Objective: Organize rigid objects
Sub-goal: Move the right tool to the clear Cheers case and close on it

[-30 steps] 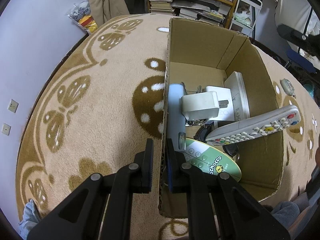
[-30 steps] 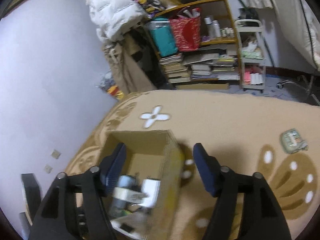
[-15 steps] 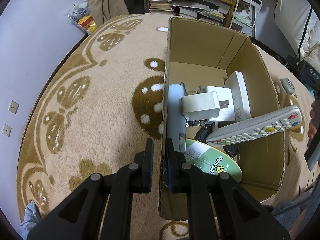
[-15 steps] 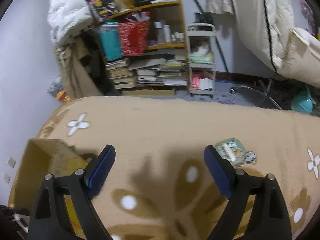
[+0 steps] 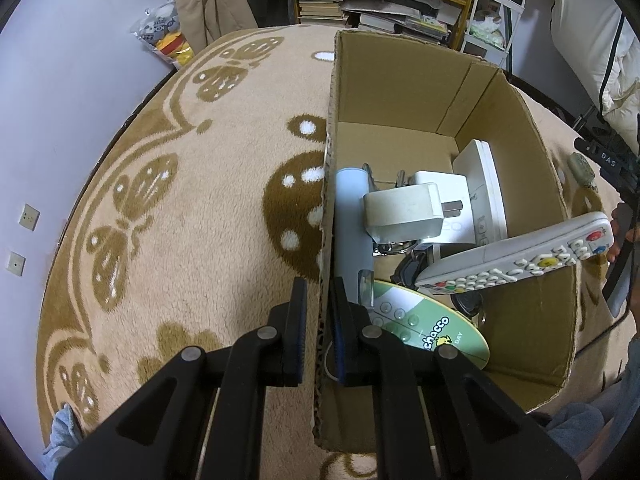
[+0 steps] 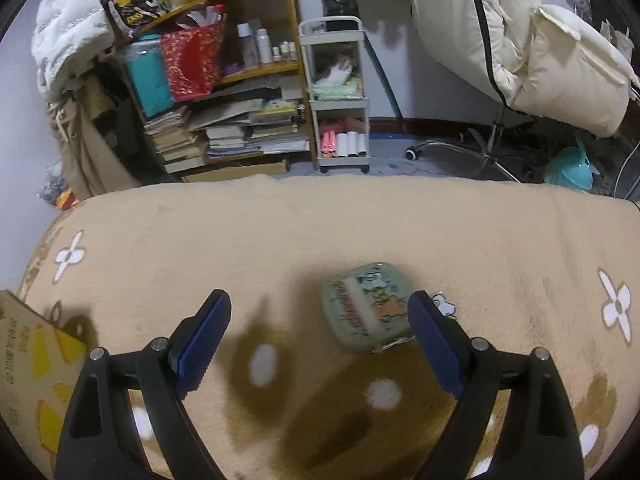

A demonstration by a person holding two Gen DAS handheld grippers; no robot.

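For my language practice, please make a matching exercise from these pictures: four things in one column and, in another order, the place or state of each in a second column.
Things:
1. left tongs
2. right tongs
3. long grey remote control with coloured buttons
4. small pale green tin with cartoon print

Places or states:
A. lying on the beige carpet, outside the box
B. open, nothing between the pads
C. leaning on the right wall inside the brown cardboard box
D. shut on the left wall of the box

Pairs: 1-D, 2-B, 3-C, 4-A
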